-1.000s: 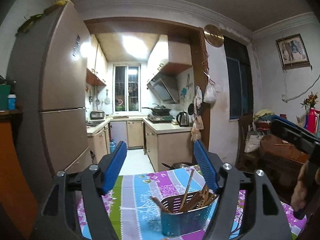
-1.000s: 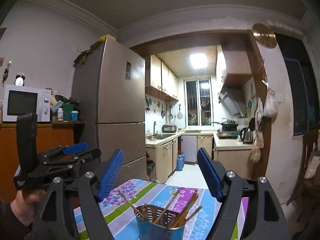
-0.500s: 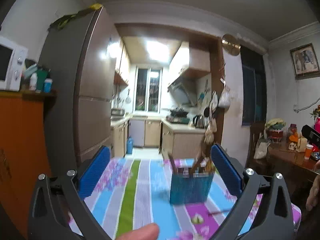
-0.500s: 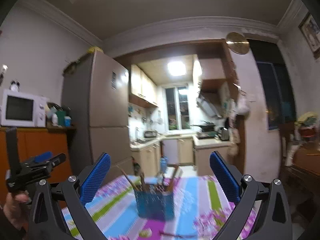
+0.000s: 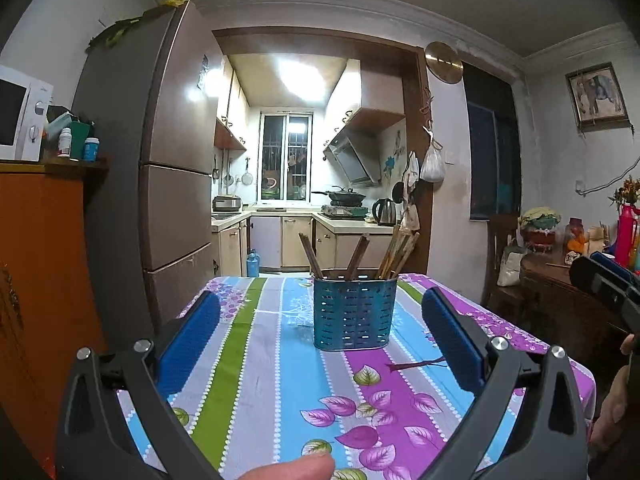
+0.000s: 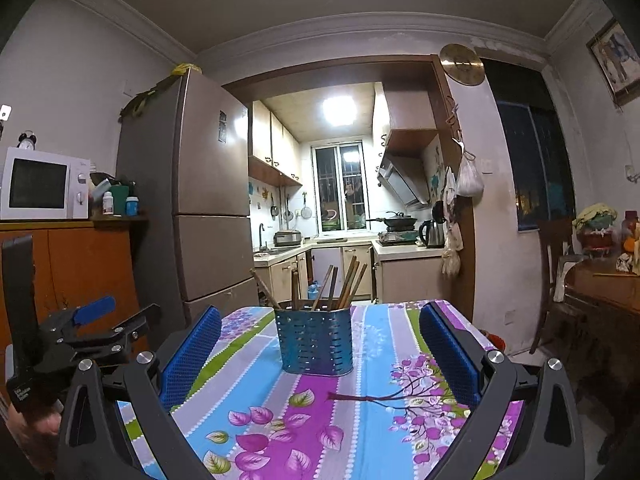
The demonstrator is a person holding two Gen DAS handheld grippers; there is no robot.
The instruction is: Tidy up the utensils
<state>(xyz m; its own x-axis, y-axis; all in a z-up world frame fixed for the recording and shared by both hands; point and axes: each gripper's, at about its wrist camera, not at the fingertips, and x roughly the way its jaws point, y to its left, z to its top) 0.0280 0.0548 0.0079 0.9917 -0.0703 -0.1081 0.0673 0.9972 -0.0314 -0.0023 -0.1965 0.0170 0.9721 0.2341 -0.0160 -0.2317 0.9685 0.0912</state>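
A blue perforated utensil holder [image 5: 354, 316] [image 6: 314, 340] stands upright on the table's flowered, striped cloth [image 5: 280, 360] [image 6: 372, 420]. Several wooden chopsticks [image 5: 394, 252] [image 6: 348, 280] lean out of its top. My left gripper [image 5: 320, 304] is open and level, on the near side of the holder, with nothing between its blue pads [image 5: 192, 336]. My right gripper [image 6: 320, 316] is open too, and the holder sits ahead between its pads [image 6: 448, 352] without touching them. Each gripper also shows at the edge of the other view: the right gripper [image 5: 604, 284] and the left gripper [image 6: 92, 320].
A tall fridge [image 5: 172, 160] and an orange cabinet [image 6: 80, 264] with a microwave [image 6: 40, 184] stand left of the table. A dark wooden table [image 5: 560, 280] with flasks and a chair [image 6: 556, 264] are on the right. A fingertip [image 5: 288, 468] shows at the bottom edge.
Both grippers have opened wider, sunk and drawn back. The holder, first seen from above close under the fingers, now stands farther ahead and is seen from the side.
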